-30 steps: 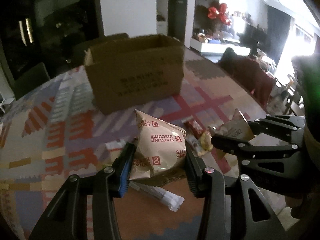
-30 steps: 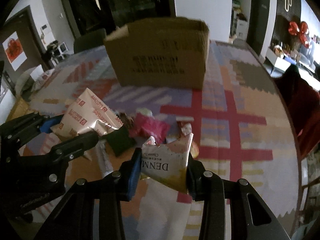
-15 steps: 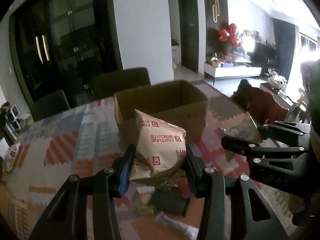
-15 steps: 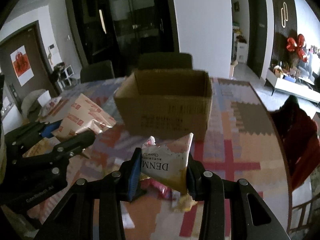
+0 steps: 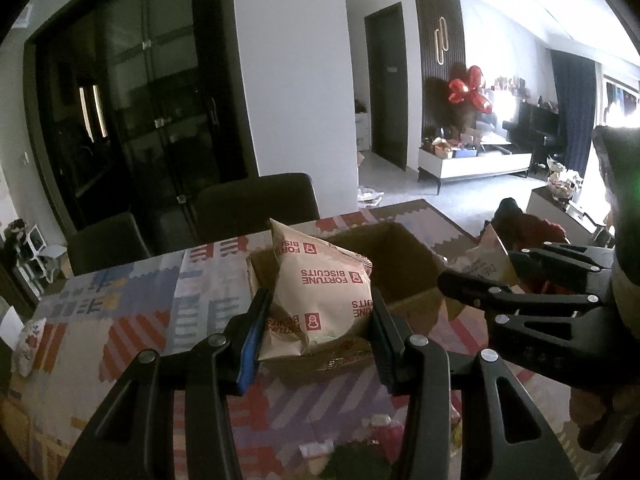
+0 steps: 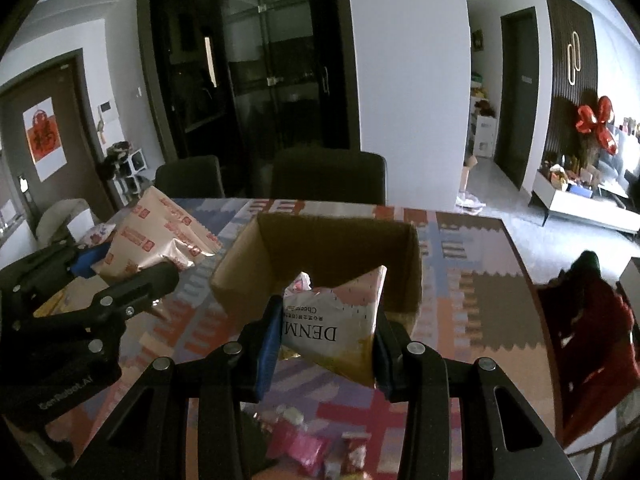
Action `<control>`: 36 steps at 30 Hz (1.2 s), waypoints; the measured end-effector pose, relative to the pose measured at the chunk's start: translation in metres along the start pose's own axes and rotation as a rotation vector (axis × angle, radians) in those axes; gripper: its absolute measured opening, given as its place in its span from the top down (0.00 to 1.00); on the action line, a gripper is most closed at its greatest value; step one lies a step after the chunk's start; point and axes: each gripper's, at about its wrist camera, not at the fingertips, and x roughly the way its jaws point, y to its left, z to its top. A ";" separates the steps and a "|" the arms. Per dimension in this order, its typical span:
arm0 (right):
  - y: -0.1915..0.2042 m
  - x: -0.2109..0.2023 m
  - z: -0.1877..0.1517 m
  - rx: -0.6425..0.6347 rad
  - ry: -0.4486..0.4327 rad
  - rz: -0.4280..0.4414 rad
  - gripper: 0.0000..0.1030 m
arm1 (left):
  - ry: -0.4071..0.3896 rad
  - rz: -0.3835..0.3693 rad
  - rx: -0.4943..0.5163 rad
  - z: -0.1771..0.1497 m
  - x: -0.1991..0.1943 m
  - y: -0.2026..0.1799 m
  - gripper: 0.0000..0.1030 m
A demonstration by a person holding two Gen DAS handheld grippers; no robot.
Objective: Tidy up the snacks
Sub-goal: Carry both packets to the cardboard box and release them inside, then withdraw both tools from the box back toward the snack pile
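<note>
My left gripper [image 5: 318, 320] is shut on a beige Fortune Biscuits packet [image 5: 320, 292] with red print, held up in front of the open cardboard box [image 5: 404, 256]. My right gripper [image 6: 326, 334] is shut on a white and yellow snack packet [image 6: 340, 326], just short of the same box's [image 6: 340, 240] near rim. In the right wrist view the left gripper [image 6: 132, 276] and its biscuit packet [image 6: 160, 232] hang at the left of the box. In the left wrist view the right gripper [image 5: 476, 276] with its packet [image 5: 486, 258] shows at the right.
The box stands on a table under a patterned cloth [image 6: 472, 280]. Several loose snacks [image 6: 304, 448] lie on the cloth below the grippers. Two dark chairs [image 6: 328, 176] stand behind the table, and a red-draped chair [image 6: 588, 320] at its right.
Both grippers have risen with their packets and come closer to the box. The box's open inside now shows, and the loose snacks have dropped to the bottom of both views.
</note>
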 end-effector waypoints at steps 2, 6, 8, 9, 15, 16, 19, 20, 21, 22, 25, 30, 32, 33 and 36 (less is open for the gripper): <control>-0.003 0.008 0.007 0.001 0.009 0.000 0.61 | 0.007 -0.002 0.001 0.008 0.009 0.003 0.56; -0.013 0.029 0.024 0.016 0.040 0.004 0.61 | 0.041 -0.007 -0.007 0.021 0.029 0.008 0.56; -0.015 0.037 0.032 0.020 0.059 0.004 0.61 | 0.061 -0.009 -0.022 0.026 0.041 0.013 0.56; -0.017 0.043 0.036 0.019 0.071 0.005 0.61 | 0.075 -0.018 -0.031 0.028 0.046 0.014 0.56; -0.022 0.069 0.055 0.011 0.139 0.010 0.60 | 0.190 -0.073 -0.100 0.037 0.084 0.027 0.56; -0.024 0.076 0.056 0.020 0.162 0.016 0.60 | 0.205 -0.080 -0.109 0.039 0.088 0.028 0.56; -0.032 0.094 0.059 0.059 0.211 0.023 0.60 | 0.258 -0.092 -0.126 0.043 0.108 0.031 0.56; -0.035 0.099 0.060 0.071 0.225 0.022 0.60 | 0.273 -0.090 -0.127 0.044 0.114 0.031 0.56; -0.037 0.104 0.060 0.083 0.236 0.018 0.60 | 0.287 -0.092 -0.128 0.044 0.119 0.031 0.55; -0.038 0.108 0.059 0.088 0.248 0.016 0.60 | 0.295 -0.095 -0.129 0.044 0.121 0.031 0.55; -0.041 0.119 0.057 0.097 0.276 0.007 0.60 | 0.314 -0.090 -0.132 0.042 0.132 0.033 0.51; -0.042 0.129 0.054 0.090 0.295 -0.012 0.45 | 0.312 -0.072 -0.146 0.042 0.138 0.037 0.33; -0.043 0.128 0.055 0.092 0.290 -0.008 0.40 | 0.309 -0.058 -0.138 0.043 0.136 0.037 0.31; -0.042 0.126 0.054 0.088 0.283 -0.014 0.37 | 0.303 -0.049 -0.135 0.043 0.132 0.037 0.30; -0.041 0.119 0.054 0.075 0.271 -0.041 0.35 | 0.283 -0.020 -0.137 0.043 0.123 0.039 0.25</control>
